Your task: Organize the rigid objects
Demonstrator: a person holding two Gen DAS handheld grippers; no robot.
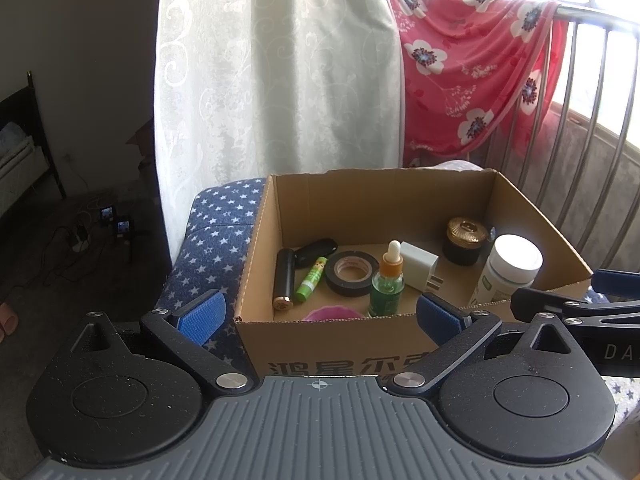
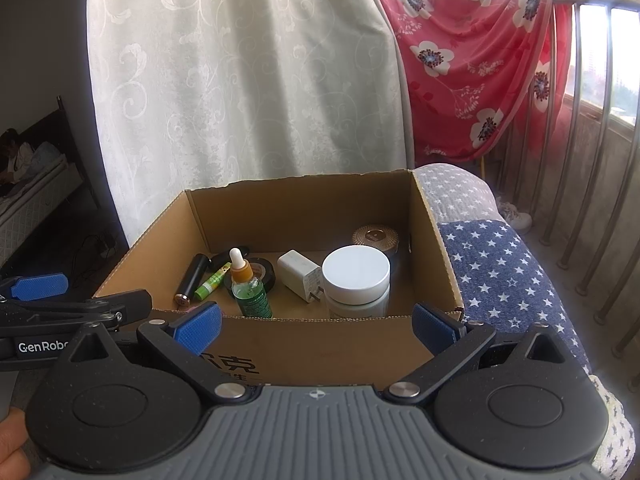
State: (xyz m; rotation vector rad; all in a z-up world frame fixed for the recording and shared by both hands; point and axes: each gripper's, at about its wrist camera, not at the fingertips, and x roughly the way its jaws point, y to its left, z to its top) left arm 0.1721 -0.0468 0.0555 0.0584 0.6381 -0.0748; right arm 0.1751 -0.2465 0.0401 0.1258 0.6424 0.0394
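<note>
An open cardboard box [image 1: 360, 200] [image 2: 304, 200] sits on a star-patterned cushion. Inside lie a black tube [image 1: 285, 278] [image 2: 192, 278], a green lip balm [image 1: 311, 279] [image 2: 212, 280], a black tape roll [image 1: 352, 272] [image 2: 264, 272], a green dropper bottle [image 1: 387, 284] [image 2: 249, 290], a white charger [image 1: 420, 266] [image 2: 300, 274], a white-lidded jar [image 1: 508, 270] [image 2: 356, 280] and a bronze-lidded jar [image 1: 466, 238] [image 2: 376, 237]. My left gripper [image 1: 320, 312] is open and empty at the box's near wall. My right gripper [image 2: 316, 322] is open and empty beside it.
A pale curtain [image 1: 276, 72] hangs behind the box. A red floral cloth [image 1: 472, 64] drapes over a metal railing [image 1: 600, 120] at the right. The cushion [image 2: 492, 272] extends right. Cables and small devices [image 1: 116, 224] lie on the dark floor at the left.
</note>
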